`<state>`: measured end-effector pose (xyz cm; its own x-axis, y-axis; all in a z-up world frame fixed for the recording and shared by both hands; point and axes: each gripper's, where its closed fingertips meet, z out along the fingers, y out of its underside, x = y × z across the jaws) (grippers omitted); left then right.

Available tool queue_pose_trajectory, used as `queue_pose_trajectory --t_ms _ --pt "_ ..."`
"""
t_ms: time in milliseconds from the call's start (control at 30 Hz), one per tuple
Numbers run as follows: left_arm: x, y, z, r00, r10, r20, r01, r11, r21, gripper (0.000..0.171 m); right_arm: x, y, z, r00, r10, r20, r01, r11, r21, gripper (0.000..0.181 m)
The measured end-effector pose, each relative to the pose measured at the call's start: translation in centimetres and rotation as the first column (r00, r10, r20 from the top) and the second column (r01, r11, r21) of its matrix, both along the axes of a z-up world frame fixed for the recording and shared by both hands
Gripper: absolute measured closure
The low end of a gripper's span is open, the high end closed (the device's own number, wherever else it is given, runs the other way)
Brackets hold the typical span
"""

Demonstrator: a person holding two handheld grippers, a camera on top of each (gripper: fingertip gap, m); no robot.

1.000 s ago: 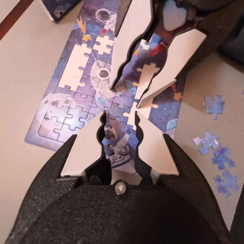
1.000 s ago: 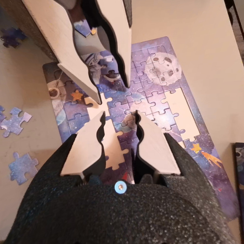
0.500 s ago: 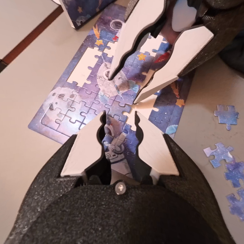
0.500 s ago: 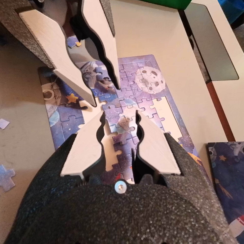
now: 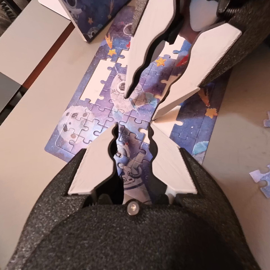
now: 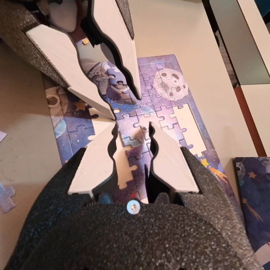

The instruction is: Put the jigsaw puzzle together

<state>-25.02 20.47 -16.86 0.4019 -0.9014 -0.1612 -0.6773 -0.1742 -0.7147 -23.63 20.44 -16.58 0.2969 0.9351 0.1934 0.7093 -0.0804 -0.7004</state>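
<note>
Left wrist view: the left gripper [image 5: 133,124] hangs with jaws parted and empty over the puzzle [image 5: 102,116], which has slid toward 6 o'clock as both tools rose. The right gripper [image 5: 138,108], also spread, comes in from 1 o'clock. Loose pieces [image 5: 261,181] sit at 3 o'clock, cut off by the frame.

Right wrist view: the right gripper [image 6: 133,124] is open, holding nothing — probably a placement is done. Gaps [image 6: 188,127] remain; one is partly hidden by fingers. The box [image 6: 254,190] lies at 4 o'clock.
</note>
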Motion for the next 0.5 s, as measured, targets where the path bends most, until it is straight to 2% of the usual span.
queue_pose_trajectory --t_ms 267,367,500 --pt "-0.4 0.4 0.3 1.0 0.017 -0.004 -0.017 0.999 0.028 0.131 -0.1 -0.1 -0.2 1.0 0.001 -0.003 -0.001 1.0 -0.027 0.141" --pt "-0.8 0.8 0.7 0.999 0.037 0.01 -0.037 0.999 0.036 0.134 -0.9 -1.0 0.1 0.998 0.027 -0.052 -0.032 0.995 -0.092 0.146" --pt "-1.0 0.6 0.7 0.999 0.038 0.031 -0.038 0.999 -0.002 0.134 -1.1 -1.3 -0.6 0.999 0.017 -0.05 -0.025 0.986 -0.163 0.151"
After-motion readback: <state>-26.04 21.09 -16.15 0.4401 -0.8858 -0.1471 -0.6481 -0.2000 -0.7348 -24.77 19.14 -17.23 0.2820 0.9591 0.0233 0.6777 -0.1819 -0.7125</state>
